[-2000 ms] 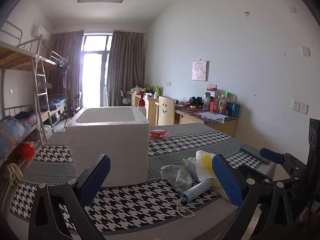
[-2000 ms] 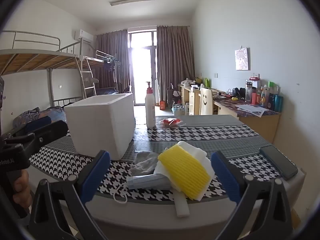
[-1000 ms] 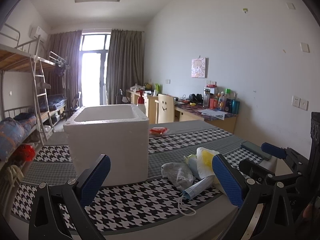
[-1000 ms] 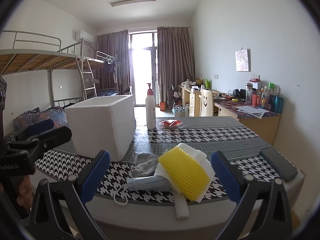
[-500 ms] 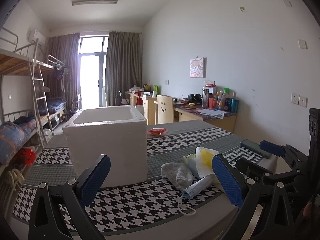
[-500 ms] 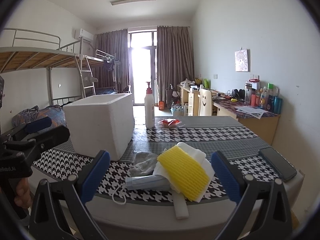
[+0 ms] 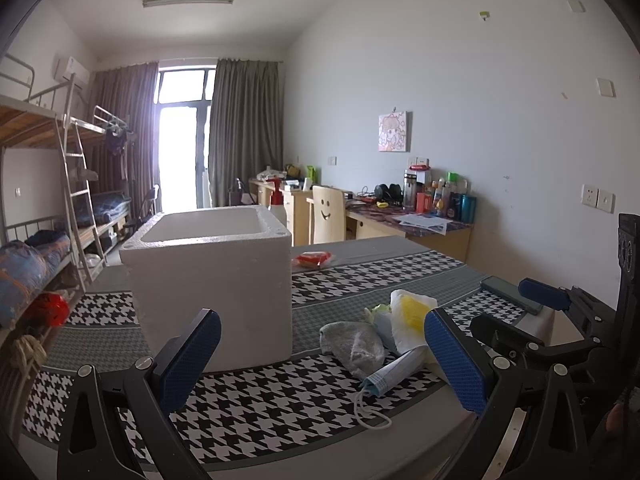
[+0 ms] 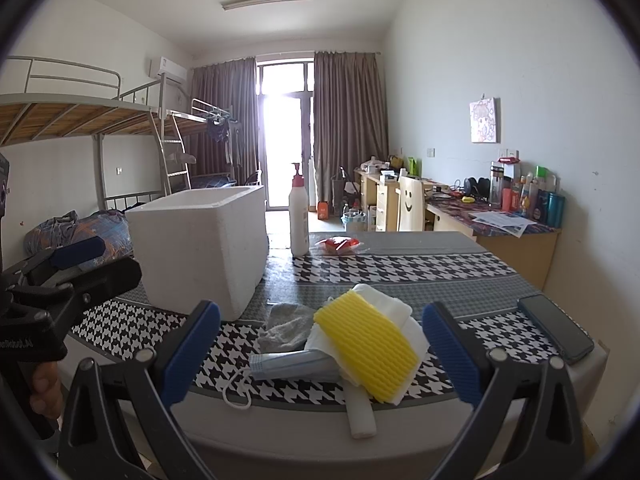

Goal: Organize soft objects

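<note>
A pile of soft things lies near the table's front edge: a yellow foam net [image 8: 366, 346] on white foam sheets [image 8: 386, 304], a grey cloth [image 8: 286, 326] and a blue face mask [image 8: 294, 364]. The pile also shows in the left wrist view, with the grey cloth [image 7: 354, 346], the mask [image 7: 394, 372] and the yellow net [image 7: 412, 312]. A white foam box [image 7: 212, 280] [image 8: 200, 248] stands open-topped to the left. My left gripper [image 7: 320, 364] is open and empty, short of the table edge. My right gripper [image 8: 320, 354] is open and empty, just before the pile.
A black phone [image 8: 556, 328] lies at the table's right edge. A pump bottle [image 8: 299, 216] and a red packet [image 8: 338, 245] stand behind the box. The houndstooth cloth [image 7: 256, 404] covers the table. A white roll [image 8: 360, 416] sticks out over the front edge.
Both grippers have shifted only slightly; the views drift a little. The pile and the box have not moved.
</note>
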Motion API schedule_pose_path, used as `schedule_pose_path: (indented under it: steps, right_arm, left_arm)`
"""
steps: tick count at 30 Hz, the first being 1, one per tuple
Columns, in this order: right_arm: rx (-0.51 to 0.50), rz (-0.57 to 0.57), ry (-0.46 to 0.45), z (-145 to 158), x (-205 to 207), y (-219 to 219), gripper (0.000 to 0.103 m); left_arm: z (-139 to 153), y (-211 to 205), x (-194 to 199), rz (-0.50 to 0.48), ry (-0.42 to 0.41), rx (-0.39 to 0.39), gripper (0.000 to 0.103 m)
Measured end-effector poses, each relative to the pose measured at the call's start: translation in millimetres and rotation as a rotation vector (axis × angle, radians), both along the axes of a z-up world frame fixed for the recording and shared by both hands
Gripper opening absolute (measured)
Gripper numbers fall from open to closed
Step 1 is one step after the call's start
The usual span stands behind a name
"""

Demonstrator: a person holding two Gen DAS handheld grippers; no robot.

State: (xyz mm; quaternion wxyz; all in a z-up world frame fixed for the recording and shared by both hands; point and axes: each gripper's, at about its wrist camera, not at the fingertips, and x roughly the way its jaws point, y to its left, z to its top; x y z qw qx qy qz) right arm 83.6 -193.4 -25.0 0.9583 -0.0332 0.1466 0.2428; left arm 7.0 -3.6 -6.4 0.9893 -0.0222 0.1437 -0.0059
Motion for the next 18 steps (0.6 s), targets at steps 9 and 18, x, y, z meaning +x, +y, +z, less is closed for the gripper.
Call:
schedule_pose_path:
  steps: [9, 18]
  right_arm:
    - [-0.007, -0.007, 0.015, -2.3, 8.6, -1.4, 0.102]
    - [-0.02, -0.02, 0.042, -7.2, 22.6, -3.5, 0.102]
  left_arm:
    - [-5.2, -0.7, 12.6, -0.025, 0.039, -0.006, 0.102]
    - [-13.4, -3.6, 26.5, -0.062, 0.085, -0.009, 0.102]
